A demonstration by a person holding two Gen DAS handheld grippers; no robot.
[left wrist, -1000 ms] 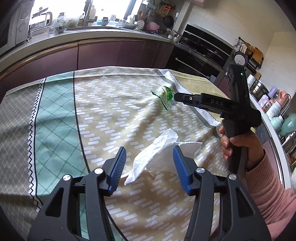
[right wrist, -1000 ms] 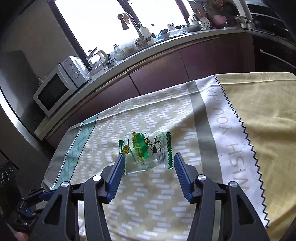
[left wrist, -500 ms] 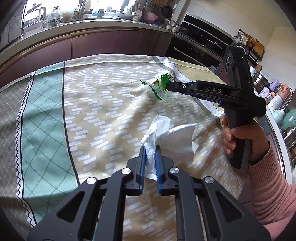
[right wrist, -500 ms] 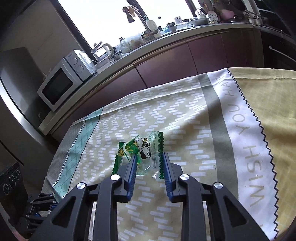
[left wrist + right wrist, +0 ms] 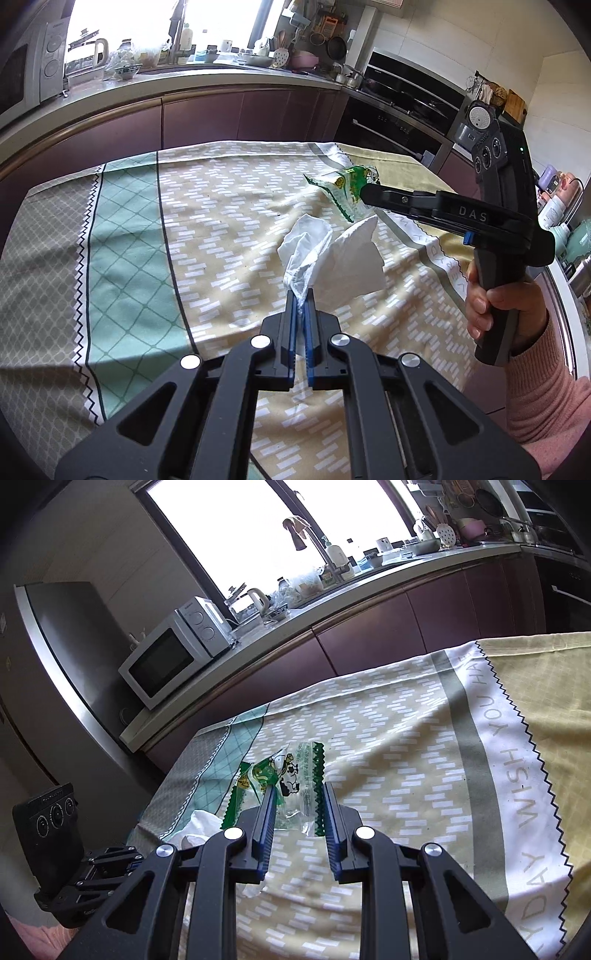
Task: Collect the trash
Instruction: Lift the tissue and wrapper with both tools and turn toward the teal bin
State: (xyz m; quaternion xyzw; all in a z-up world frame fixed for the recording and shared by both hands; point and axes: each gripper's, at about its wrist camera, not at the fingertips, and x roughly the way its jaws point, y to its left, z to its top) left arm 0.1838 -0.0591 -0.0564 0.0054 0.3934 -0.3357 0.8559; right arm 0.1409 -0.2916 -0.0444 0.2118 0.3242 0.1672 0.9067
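A crumpled white tissue (image 5: pixel 347 266) hangs lifted just above the patterned tablecloth (image 5: pixel 221 221), with my left gripper (image 5: pixel 301 295) shut on its lower corner. Beyond it, a green and clear snack wrapper (image 5: pixel 343 184) is pinched in my right gripper (image 5: pixel 364 194), held by a hand in a pink sleeve (image 5: pixel 506 306). In the right wrist view the wrapper (image 5: pixel 288 775) sits crumpled between the blue pads of the right gripper (image 5: pixel 299 790), raised off the cloth. The tissue (image 5: pixel 199 823) shows low at the left there.
The tablecloth covers a table whose far edge faces a kitchen counter (image 5: pixel 147 96) with dark red cabinets. A microwave (image 5: pixel 173 657) and kettle stand on the counter. An oven (image 5: pixel 406 96) is at the back right, and bottles (image 5: pixel 554 206) crowd the right side.
Both grippers closed from open: the left on the tissue, the right on the wrapper. Both have since lifted their pieces off the cloth.
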